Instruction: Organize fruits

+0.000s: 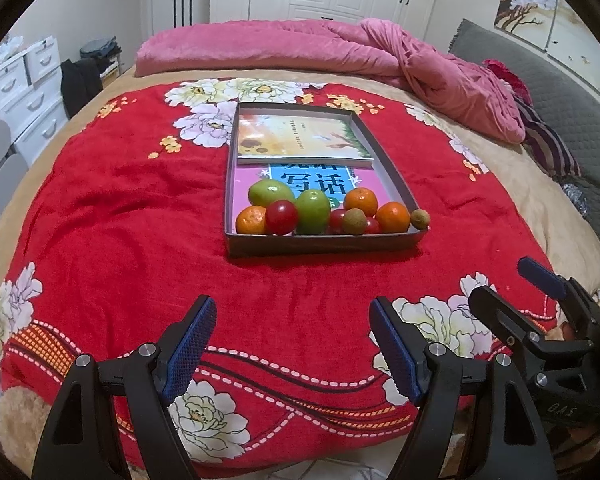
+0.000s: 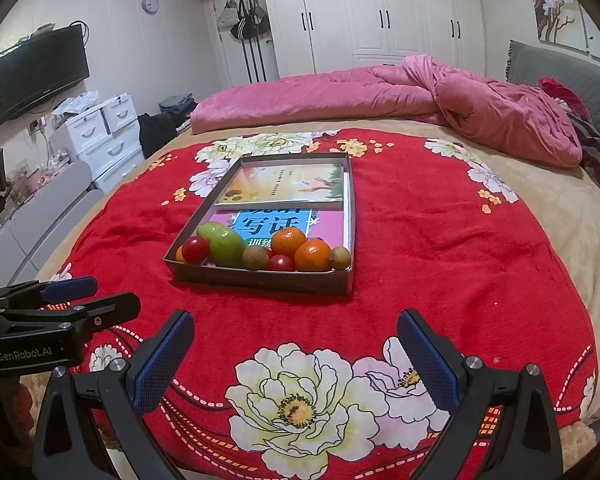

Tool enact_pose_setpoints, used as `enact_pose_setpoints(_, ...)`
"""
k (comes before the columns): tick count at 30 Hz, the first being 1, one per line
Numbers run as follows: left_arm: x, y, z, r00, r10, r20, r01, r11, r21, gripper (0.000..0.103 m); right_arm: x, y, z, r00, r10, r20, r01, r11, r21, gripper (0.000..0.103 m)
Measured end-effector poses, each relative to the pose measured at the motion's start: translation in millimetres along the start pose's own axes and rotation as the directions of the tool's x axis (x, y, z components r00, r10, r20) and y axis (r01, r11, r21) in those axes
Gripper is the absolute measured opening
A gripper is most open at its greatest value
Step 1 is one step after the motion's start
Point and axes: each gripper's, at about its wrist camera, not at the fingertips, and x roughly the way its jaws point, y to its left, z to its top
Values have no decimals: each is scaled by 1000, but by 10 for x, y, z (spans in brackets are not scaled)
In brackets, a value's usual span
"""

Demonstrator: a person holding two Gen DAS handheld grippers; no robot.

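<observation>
The left gripper point(image 1: 292, 344) and right gripper point(image 2: 296, 360) hang over the red blanket point(image 1: 120, 220), both spread wide with nothing between the fingers. Beyond them, the fruits point(image 1: 312, 210) crowd the near end of the tray point(image 1: 320, 242), with two books point(image 1: 300, 138) behind.

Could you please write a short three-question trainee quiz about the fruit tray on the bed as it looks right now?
1. True or false: both pairs of tongs, left tongs and right tongs, are open and empty.
2. How many green fruits lie in the tray?
A. one B. two C. four
3. Fill in: the fruit is bunched at the tray's ____ end, with the books behind it.

Key
1. True
2. B
3. near
</observation>
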Motion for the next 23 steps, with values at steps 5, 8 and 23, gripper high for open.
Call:
enact_pose_setpoints(5, -5, -6, 1, 1000, -8, 4, 8, 1000, 3, 80, -1, 20, -7, 1000, -5, 2, 5, 1000, -10, 102)
enact_pose_setpoints(8, -4, -15, -5, 1000, -29, 2, 29, 1000, -1, 80, 9, 18, -9, 1000, -6, -2, 6, 1000, -11, 102)
enact_pose_setpoints(23, 53, 337, 106, 999, 21, 36, -16, 991, -129, 80, 107, -183, 33, 998, -59, 4, 59, 998, 5, 102)
